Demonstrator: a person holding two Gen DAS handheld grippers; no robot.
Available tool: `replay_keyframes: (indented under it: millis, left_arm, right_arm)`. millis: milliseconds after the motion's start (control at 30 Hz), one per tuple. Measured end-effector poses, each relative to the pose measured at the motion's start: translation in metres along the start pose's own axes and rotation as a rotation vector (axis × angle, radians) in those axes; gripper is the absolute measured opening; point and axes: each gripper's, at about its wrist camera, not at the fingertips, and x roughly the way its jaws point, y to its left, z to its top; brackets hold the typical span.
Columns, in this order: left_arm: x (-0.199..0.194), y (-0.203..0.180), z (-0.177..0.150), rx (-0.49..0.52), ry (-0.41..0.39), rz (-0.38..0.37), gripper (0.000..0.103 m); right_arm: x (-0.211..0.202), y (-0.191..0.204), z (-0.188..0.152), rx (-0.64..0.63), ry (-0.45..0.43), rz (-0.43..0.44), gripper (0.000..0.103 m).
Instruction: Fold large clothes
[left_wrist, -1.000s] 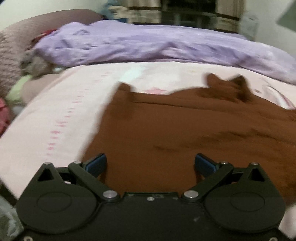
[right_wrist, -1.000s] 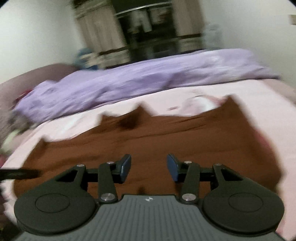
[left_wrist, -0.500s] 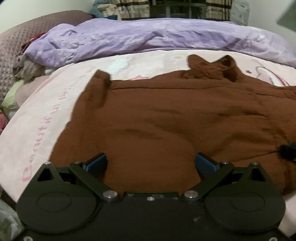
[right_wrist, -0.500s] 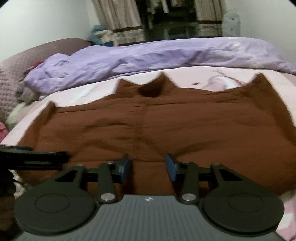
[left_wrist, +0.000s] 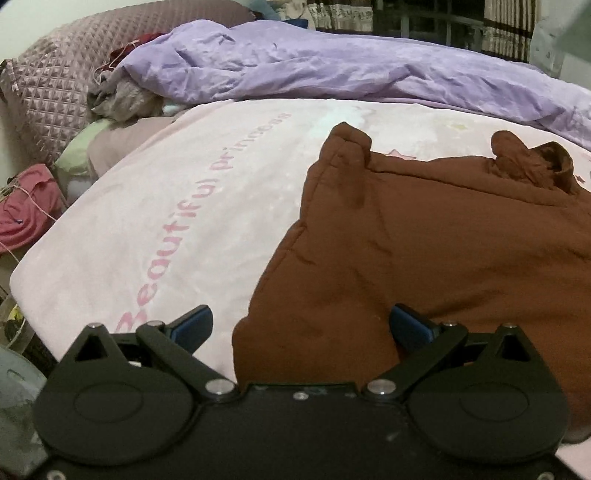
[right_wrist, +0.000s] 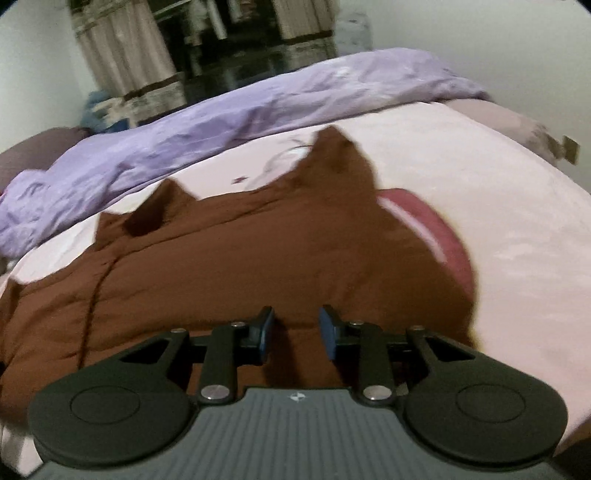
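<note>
A large brown garment (left_wrist: 424, 236) lies spread on the pink bed sheet (left_wrist: 177, 206). In the left wrist view its left edge and near corner lie between my fingers. My left gripper (left_wrist: 301, 325) is wide open just above that near corner, holding nothing. In the right wrist view the same brown garment (right_wrist: 229, 258) fills the middle, its right edge by a dark pink print. My right gripper (right_wrist: 297, 328) is open with a narrower gap, low over the cloth's near part, with nothing between the pads.
A crumpled purple duvet (left_wrist: 332, 74) runs along the far side of the bed and shows in the right wrist view (right_wrist: 221, 110). A quilted headboard (left_wrist: 48, 85) and pink clothes (left_wrist: 26, 210) lie at the left. Curtains (right_wrist: 129, 59) hang behind.
The left gripper has shifted left, so the garment's left edge now sits between its fingers. The right gripper has swung right toward the garment's right edge. Both stay open.
</note>
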Motion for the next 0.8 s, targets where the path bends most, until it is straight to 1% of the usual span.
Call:
replay_keyframes:
  millis: [67, 133, 167, 233, 267, 300, 367, 433, 500, 533, 567, 600, 633, 667, 700, 767, 800]
  left_arm:
    - [-0.003, -0.005, 0.003, 0.013, -0.005, 0.014, 0.103]
    - [-0.006, -0.009, 0.011, 0.023, -0.038, 0.019, 0.103]
    - [-0.008, -0.014, 0.019, 0.03, -0.068, -0.002, 0.103]
    - [-0.013, -0.024, 0.037, 0.038, -0.126, -0.041, 0.103]
    - [-0.014, -0.03, 0.049, 0.034, -0.178, -0.062, 0.103]
    - [-0.012, -0.035, 0.059, 0.021, -0.227, -0.08, 0.103]
    - [0.002, -0.046, 0.08, -0.013, -0.294, -0.098, 0.103]
    - [0.027, -0.056, 0.094, -0.023, -0.315, -0.115, 0.103]
    - [0.065, -0.067, 0.103, -0.007, -0.259, -0.092, 0.103]
    - [0.086, -0.071, 0.105, 0.003, -0.219, -0.075, 0.103]
    - [0.108, -0.073, 0.103, -0.001, -0.16, -0.053, 0.103]
    - [0.128, -0.074, 0.1, -0.018, -0.084, -0.051, 0.103]
    - [0.146, -0.072, 0.097, -0.054, -0.018, -0.094, 0.103]
    - [0.146, -0.063, 0.099, -0.107, -0.028, -0.124, 0.103]
    - [0.145, -0.06, 0.101, -0.127, -0.026, -0.135, 0.103]
    - [0.146, -0.064, 0.098, -0.121, -0.029, -0.13, 0.103]
    - [0.144, -0.067, 0.098, -0.106, -0.034, -0.118, 0.103]
  right_arm:
    - [-0.003, 0.004, 0.004, 0.003, -0.016, -0.029, 0.035]
    - [-0.003, 0.014, 0.014, -0.01, -0.06, -0.04, 0.038]
    - [-0.003, 0.022, 0.021, -0.023, -0.094, -0.027, 0.04]
    - [-0.001, 0.037, 0.038, -0.046, -0.2, 0.018, 0.041]
    - [0.002, 0.042, 0.046, -0.055, -0.251, 0.033, 0.045]
    - [0.011, 0.048, 0.055, -0.068, -0.283, 0.03, 0.051]
    - [0.039, 0.054, 0.07, -0.099, -0.293, 0.007, 0.052]
    - [0.077, 0.049, 0.082, -0.096, -0.242, -0.015, 0.052]
    - [0.11, 0.037, 0.085, -0.08, -0.165, 0.011, 0.051]
    - [0.128, 0.03, 0.084, -0.08, -0.111, 0.021, 0.051]
    - [0.144, 0.026, 0.081, -0.071, -0.059, 0.021, 0.05]
    - [0.153, 0.019, 0.079, -0.039, -0.03, 0.045, 0.049]
    - [0.15, 0.016, 0.079, -0.011, -0.05, 0.052, 0.048]
    - [0.151, 0.018, 0.079, -0.017, -0.049, 0.044, 0.046]
    - [0.152, 0.022, 0.075, -0.031, -0.046, 0.033, 0.046]
    - [0.151, 0.029, 0.072, -0.065, -0.05, 0.009, 0.047]
    - [0.151, 0.031, 0.072, -0.078, -0.05, 0.005, 0.05]
